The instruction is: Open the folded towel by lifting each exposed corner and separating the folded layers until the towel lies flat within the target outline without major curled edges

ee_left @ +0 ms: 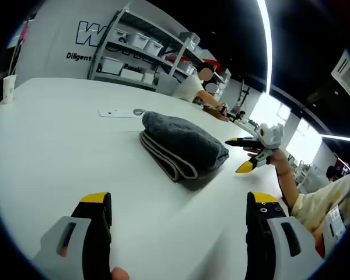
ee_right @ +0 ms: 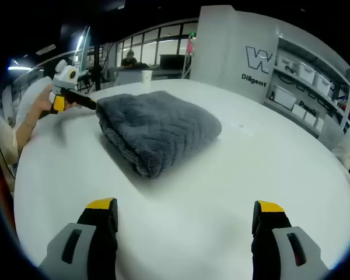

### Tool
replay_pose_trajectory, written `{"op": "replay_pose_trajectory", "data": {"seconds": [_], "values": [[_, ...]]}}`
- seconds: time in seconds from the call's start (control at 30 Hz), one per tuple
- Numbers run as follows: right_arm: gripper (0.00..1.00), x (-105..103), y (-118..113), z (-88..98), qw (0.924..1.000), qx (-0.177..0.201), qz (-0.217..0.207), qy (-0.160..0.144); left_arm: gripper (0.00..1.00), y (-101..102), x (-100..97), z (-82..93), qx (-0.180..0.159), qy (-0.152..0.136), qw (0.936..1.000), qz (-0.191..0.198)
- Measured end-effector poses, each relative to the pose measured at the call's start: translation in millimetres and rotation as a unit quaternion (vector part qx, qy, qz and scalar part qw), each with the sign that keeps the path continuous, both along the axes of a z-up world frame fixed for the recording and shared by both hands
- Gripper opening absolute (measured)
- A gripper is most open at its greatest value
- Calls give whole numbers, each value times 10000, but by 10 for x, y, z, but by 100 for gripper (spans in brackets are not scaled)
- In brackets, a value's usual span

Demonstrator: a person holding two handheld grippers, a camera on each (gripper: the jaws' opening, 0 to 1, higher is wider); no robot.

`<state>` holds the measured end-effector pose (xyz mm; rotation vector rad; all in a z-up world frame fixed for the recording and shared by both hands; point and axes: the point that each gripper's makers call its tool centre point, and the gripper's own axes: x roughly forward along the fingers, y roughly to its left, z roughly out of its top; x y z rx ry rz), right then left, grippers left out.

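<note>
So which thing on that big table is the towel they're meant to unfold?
Look at the wide white table. Near its middle lies a dark grey towel, folded into a thick soft bundle with stacked layers showing along one edge. Everything else on the table is small, flat or white, like the paper cup.

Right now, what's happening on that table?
A person holds a gripper in each hand over a white table, facing a grey towel that lies folded in a thick stack. Nothing is gripped: the left gripper and right gripper both have their jaws wide apart, short of the towel. In the right gripper view the left gripper reaches in close to the towel's far corner. No unfolding done yet. Another person sits at the far end.
</note>
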<state>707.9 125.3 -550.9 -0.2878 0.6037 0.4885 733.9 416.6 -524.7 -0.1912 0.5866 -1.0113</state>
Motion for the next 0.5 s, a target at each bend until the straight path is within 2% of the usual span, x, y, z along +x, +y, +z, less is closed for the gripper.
{"op": "replay_pose_trajectory", "data": {"seconds": [0.13, 0.5], "values": [[95, -6, 11, -16, 10000, -29, 37, 27, 95, -70, -25, -26, 81, -24, 10000, -48], [95, -26, 32, -28, 9999, -65, 78, 48, 95, -82, -34, -46, 156, -56, 9998, -78]]}}
